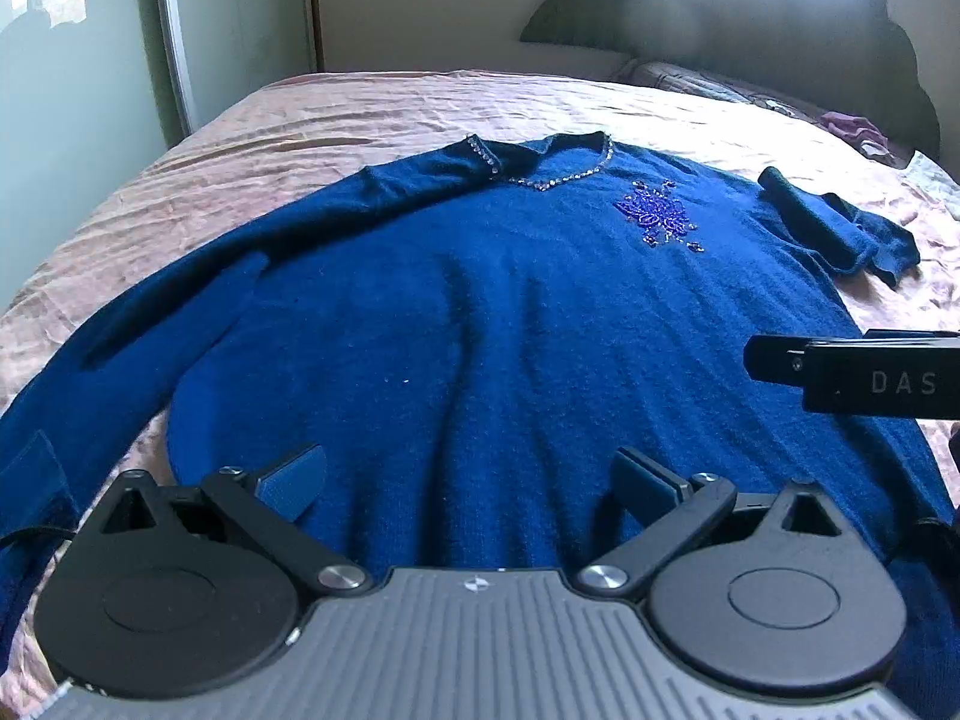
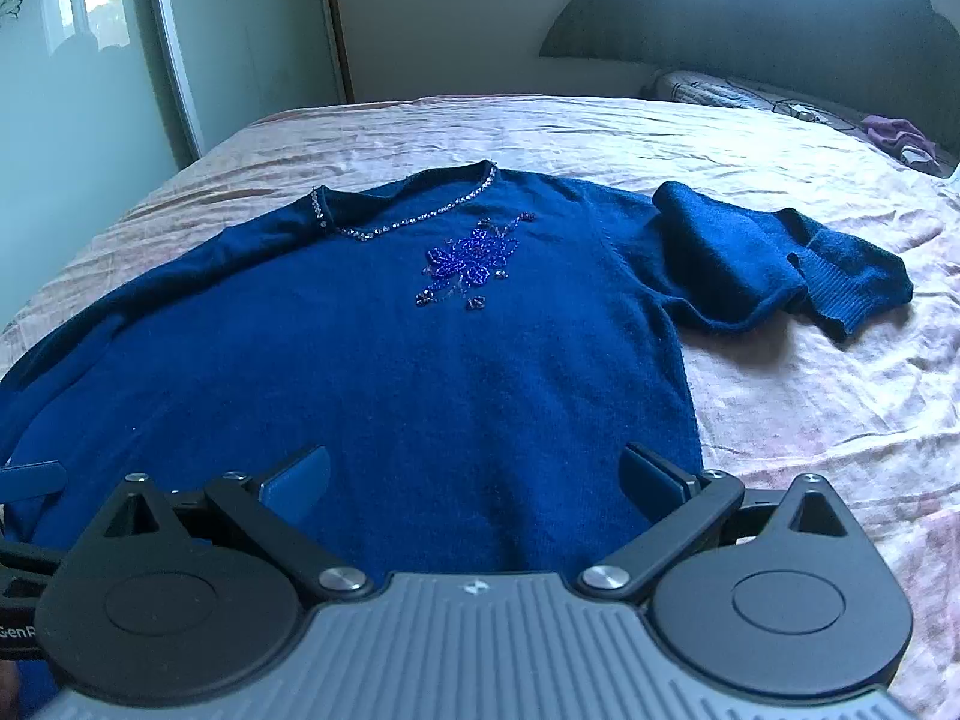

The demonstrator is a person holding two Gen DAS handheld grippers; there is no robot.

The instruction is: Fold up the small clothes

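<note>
A dark blue knit sweater (image 1: 480,312) (image 2: 372,372) lies face up on the bed, neckline far from me, with a beaded flower (image 1: 657,213) (image 2: 471,261) on the chest. Its right sleeve (image 2: 774,267) is crumpled beside the body; the left sleeve (image 1: 150,312) runs out along the left. My left gripper (image 1: 474,480) hovers open over the lower body of the sweater, nothing between its fingers. Over the hem, near the sweater's right edge, my right gripper (image 2: 477,477) is open and empty too. Part of the right gripper (image 1: 840,372) shows at the left wrist view's right edge.
The sweater rests on a wrinkled pink bedspread (image 1: 372,114) (image 2: 798,420). A dark scalloped headboard (image 2: 780,24) and a pillow (image 2: 732,90) stand at the back right, with a purple cloth (image 2: 900,138) by them. A mirrored wardrobe door (image 2: 78,60) is on the left.
</note>
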